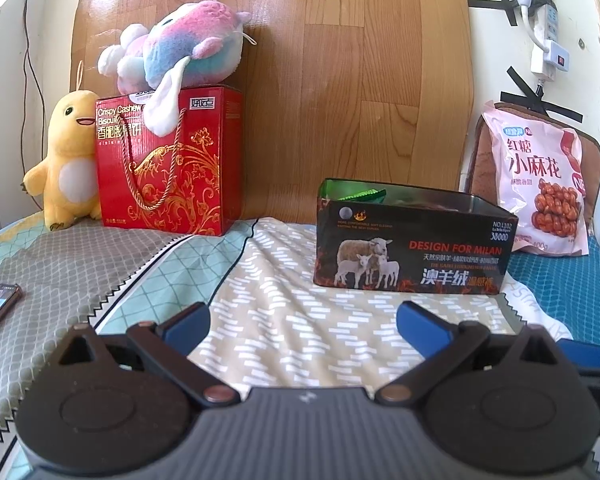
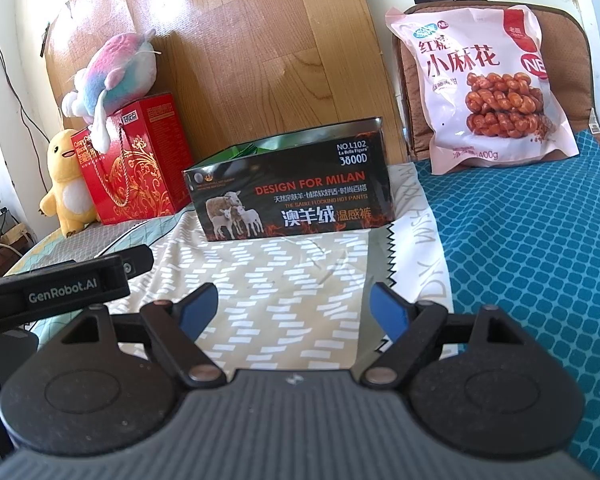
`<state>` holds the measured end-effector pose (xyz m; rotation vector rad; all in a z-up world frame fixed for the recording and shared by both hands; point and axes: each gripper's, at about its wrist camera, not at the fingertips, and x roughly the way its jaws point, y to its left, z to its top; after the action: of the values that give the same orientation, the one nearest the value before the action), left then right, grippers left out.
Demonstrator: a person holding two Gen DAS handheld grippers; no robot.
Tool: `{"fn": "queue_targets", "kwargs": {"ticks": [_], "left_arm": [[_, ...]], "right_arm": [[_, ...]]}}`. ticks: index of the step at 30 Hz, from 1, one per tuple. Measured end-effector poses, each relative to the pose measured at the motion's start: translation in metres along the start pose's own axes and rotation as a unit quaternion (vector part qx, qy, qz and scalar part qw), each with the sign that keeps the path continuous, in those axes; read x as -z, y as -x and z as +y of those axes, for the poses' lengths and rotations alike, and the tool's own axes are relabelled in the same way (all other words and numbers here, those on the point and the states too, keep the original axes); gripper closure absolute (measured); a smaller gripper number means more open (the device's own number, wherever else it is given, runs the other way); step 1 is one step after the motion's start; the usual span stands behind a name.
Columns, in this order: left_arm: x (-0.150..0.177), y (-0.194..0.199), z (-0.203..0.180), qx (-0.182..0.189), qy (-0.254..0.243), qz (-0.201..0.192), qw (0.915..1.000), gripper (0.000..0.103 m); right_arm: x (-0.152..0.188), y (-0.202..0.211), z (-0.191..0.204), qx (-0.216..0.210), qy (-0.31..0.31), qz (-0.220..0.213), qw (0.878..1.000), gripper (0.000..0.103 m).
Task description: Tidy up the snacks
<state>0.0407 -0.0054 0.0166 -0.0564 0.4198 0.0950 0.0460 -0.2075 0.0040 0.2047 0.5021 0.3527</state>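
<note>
The work of organizing the snacks looks barely begun, or at least far from finished, judged from how things lie on the bed (image 1: 284, 320). The landmark is the open black box (image 1: 412, 248) printed with sheep, which stands in the middle of the patterned bedcover with its lid off; inside it, only a bit of green packaging (image 1: 362, 195) shows above the near wall, so something seems to be stowed already, though what and how much is hidden by the wall. To the right of the black box and further back, well apart from it, the pink snack bag (image 2: 484, 88) of twisted dough sticks leans upright against a brown cushion (image 2: 572, 68), untouched and outside the box; it is the plainest item still to be put away. To the left of the black box and further back stands the red biscuit gift box (image 1: 168, 164) with its cord handle, a pastel plush toy (image 1: 180, 48) lying on top of it and a yellow plush toy (image 1: 66, 160) just beside it on its far left; whether this gift box is meant to be moved cannot be told. Both tools hang short of the black box, in front of it, over the bedcover. The left tongs (image 1: 303, 322) stand spread with nothing between their blue pads, and the right tongs (image 2: 294, 306) are likewise spread wide and empty. The likely next step is a reach to the right of the black box for the pink bag.
</note>
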Motion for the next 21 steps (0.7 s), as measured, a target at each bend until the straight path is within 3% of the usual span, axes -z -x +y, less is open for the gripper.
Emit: {"fn": "queue_targets", "kwargs": {"ticks": [21], "left_arm": [[0.0011,-0.0087,-0.0014,-0.016,-0.015,0.024,0.9995,0.0]], "right_arm": [[-0.0003,-0.0001,0.0012,0.001,0.001,0.001,1.0,0.018]]}}
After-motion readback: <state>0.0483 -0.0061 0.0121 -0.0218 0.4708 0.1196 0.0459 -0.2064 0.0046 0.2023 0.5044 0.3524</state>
